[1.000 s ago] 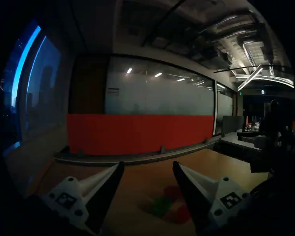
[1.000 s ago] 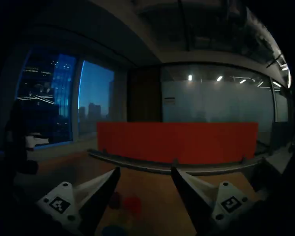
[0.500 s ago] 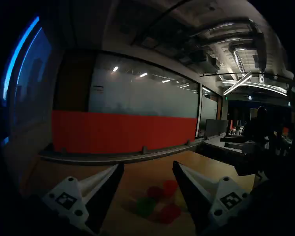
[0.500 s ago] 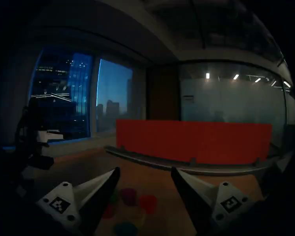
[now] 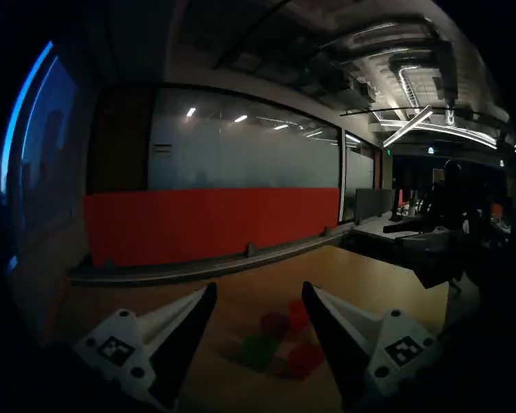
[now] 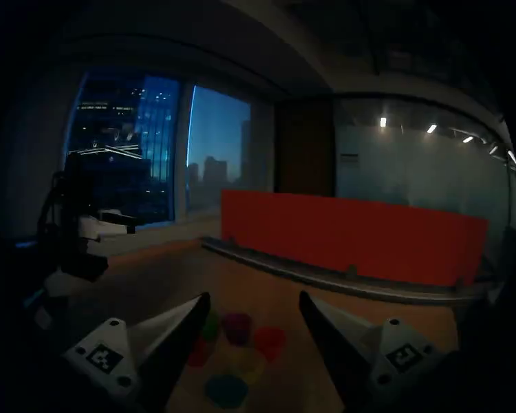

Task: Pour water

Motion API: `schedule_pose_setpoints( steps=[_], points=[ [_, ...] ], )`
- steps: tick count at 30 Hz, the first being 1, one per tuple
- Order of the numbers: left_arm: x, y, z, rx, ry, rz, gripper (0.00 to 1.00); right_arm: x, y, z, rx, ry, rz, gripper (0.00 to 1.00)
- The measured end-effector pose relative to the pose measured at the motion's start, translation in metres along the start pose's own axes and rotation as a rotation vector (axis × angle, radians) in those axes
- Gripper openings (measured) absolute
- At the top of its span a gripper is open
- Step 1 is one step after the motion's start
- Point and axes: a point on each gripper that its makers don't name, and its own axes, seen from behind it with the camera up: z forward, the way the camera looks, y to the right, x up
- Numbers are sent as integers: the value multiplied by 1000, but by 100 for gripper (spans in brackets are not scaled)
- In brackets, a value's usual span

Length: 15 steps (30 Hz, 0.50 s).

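The room is dim. Small cups stand in a cluster on a wooden table [image 5: 368, 275]. In the left gripper view I see a green cup [image 5: 258, 350], a dark purple cup [image 5: 275, 322] and two red cups [image 5: 305, 359]. They lie ahead of and below my left gripper [image 5: 258, 285], which is open and holds nothing. The right gripper view shows a purple cup [image 6: 237, 327], a red cup [image 6: 268, 341], a yellow cup [image 6: 244, 361] and a blue cup [image 6: 227, 389] below my right gripper [image 6: 253, 295], also open and empty.
A red partition panel [image 5: 210, 224] with frosted glass above it runs along the table's far edge. Dark windows [image 6: 127, 165] show a night city. The other gripper, white and dark, shows at the right [image 5: 430, 241] of the left gripper view and at the left [image 6: 86, 230] of the right gripper view.
Both grippers tipped down towards the table, so the cups rose into view between the fingers. The left view swung rightwards, the right view leftwards. Both grippers stayed open.
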Motion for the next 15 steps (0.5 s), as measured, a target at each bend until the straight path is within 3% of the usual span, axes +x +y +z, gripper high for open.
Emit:
schedule_pose_setpoints(
  steps=[15],
  points=[
    [-41, -5, 13, -12, -63, 14, 92, -49, -8, 5, 64, -120, -16, 100]
  ],
)
